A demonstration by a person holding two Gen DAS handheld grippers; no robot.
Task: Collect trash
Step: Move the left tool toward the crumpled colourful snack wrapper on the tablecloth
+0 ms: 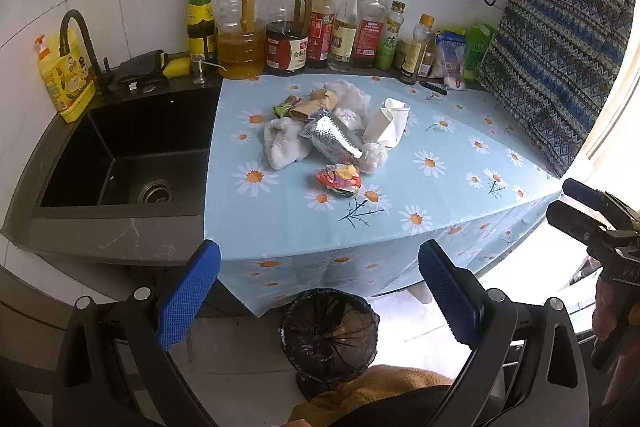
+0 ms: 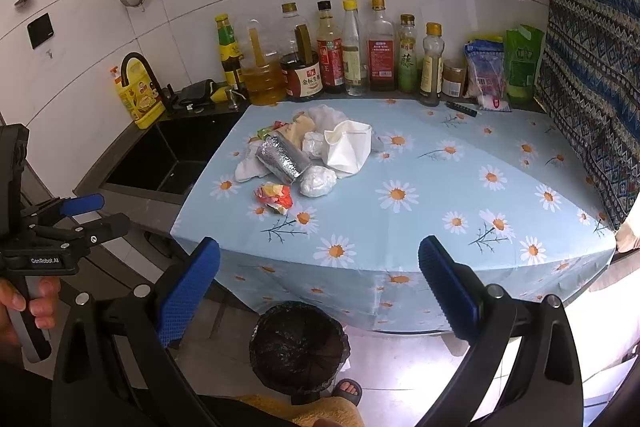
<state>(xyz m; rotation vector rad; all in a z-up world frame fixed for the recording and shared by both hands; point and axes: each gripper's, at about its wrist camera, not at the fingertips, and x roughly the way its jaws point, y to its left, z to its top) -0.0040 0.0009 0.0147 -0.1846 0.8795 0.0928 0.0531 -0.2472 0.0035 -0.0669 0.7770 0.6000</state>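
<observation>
A pile of trash lies mid-counter on the daisy tablecloth: a silver foil pouch, a crushed white paper cup, crumpled white tissues, a white plastic wad, a colourful crumpled wrapper and brown paper. A bin with a black liner stands on the floor below the counter's front edge. My left gripper and right gripper are both open and empty, held in front of the counter above the bin.
A black sink with a black tap lies left of the cloth. Several sauce and oil bottles line the back wall, with bags at the right. A patterned curtain hangs on the right. A sandalled foot stands beside the bin.
</observation>
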